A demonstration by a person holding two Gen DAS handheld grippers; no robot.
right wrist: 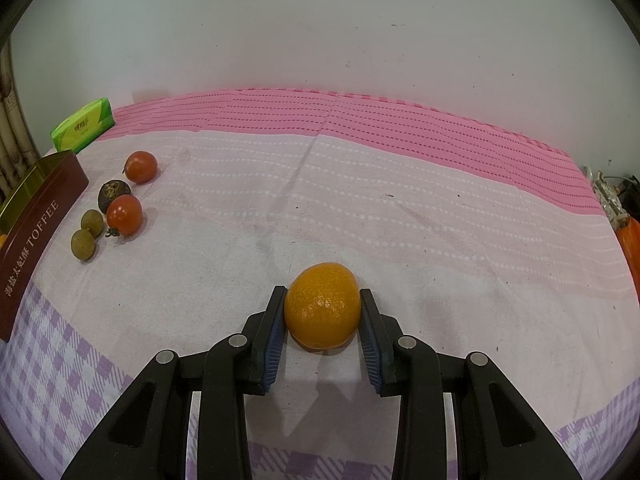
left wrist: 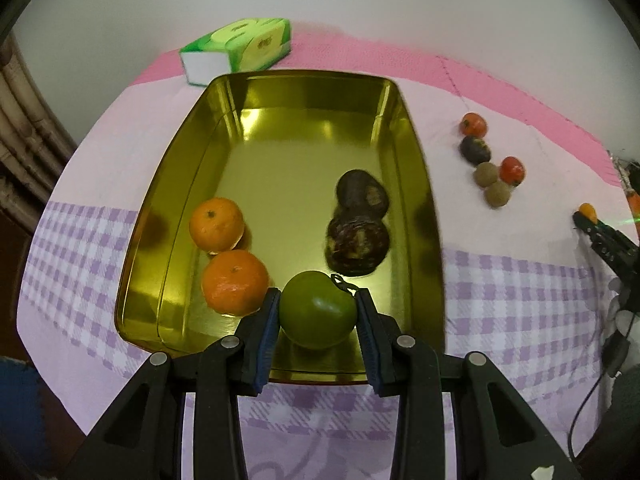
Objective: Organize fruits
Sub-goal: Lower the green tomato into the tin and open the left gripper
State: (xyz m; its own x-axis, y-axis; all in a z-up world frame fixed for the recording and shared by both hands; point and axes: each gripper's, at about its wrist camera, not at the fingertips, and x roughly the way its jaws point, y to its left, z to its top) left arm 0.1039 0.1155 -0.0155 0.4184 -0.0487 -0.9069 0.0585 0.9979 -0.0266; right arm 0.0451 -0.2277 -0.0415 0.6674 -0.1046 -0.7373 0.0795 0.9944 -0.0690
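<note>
The left tool point(left wrist: 317, 309) fills the lower part of the left wrist view, its two blue-padded fingers closed part-way against the sides of a round green tomato-like fruit point(left wrist: 318, 310). The fruit sits between the fingertips, over the near end of a shiny gold rectangular metal tin point(left wrist: 420, 184); whether it rests on the tin floor cannot be told. Inside the tin, two orange mandarins point(left wrist: 216, 224) lie touching each other just left of the left tool, and two dark wrinkled brown fruits point(left wrist: 358, 246) lie together just beyond its right finger.

The right tool point(right wrist: 322, 308) holds an orange-yellow oval citrus fruit point(right wrist: 322, 306) between its fingertips, both pads against its sides, over the pink and purple-checked cloth point(right wrist: 360, 200) covering the worktop.

Right of the tin, well apart from both tools, lies a cluster of small loose fruit: two red cherry tomatoes point(right wrist: 124, 209), one dark wrinkled round fruit point(right wrist: 113, 192) and two small tan-green round fruits point(right wrist: 82, 243). A green tissue pack point(left wrist: 240, 46) lies beyond the tin's far end.
</note>
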